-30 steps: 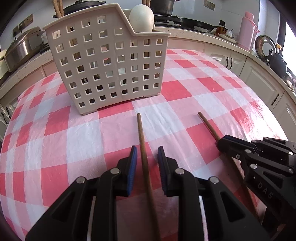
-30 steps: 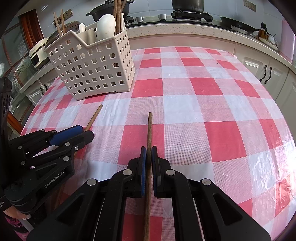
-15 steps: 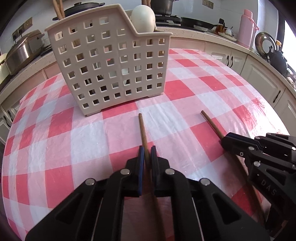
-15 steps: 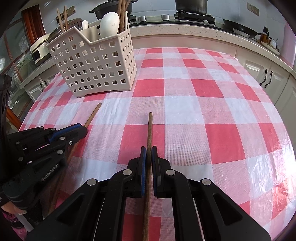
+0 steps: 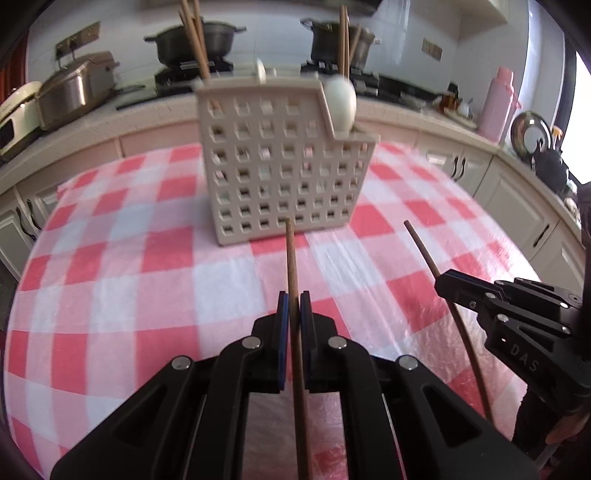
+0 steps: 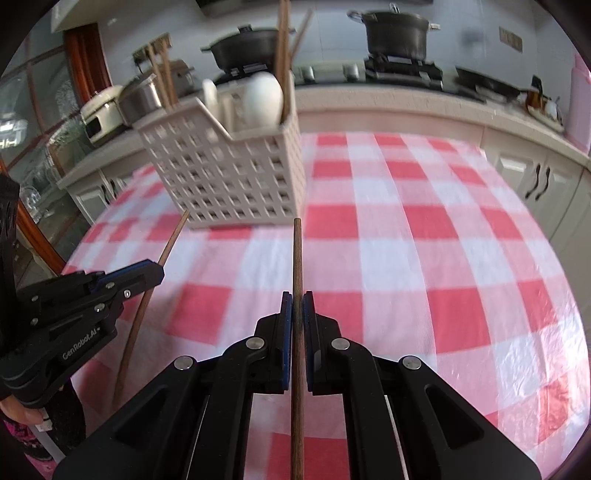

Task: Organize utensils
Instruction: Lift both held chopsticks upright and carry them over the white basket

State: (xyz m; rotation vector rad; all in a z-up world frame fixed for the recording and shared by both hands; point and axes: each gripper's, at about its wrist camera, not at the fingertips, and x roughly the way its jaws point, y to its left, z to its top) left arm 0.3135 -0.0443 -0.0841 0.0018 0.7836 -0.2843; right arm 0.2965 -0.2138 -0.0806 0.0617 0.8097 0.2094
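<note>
My left gripper (image 5: 290,308) is shut on a brown wooden chopstick (image 5: 291,266) and holds it above the checked tablecloth, tip toward the beige perforated utensil basket (image 5: 280,173). My right gripper (image 6: 297,308) is shut on a second brown chopstick (image 6: 297,258), also lifted, tip toward the basket (image 6: 229,173). Each gripper shows in the other's view: the right one (image 5: 448,284) at the right edge, the left one (image 6: 155,271) at the left. The basket holds several chopsticks and a white spoon (image 6: 264,98).
The red-and-white checked table (image 5: 129,266) fills the foreground. A counter behind carries a rice cooker (image 5: 70,92), black pots (image 6: 397,29), a pink flask (image 5: 496,101) and a kettle. White cabinets ring the table.
My left gripper closed on its chopstick. Both grippers have lifted their chopsticks off the cloth, and the basket now looks farther off and lower in view.
</note>
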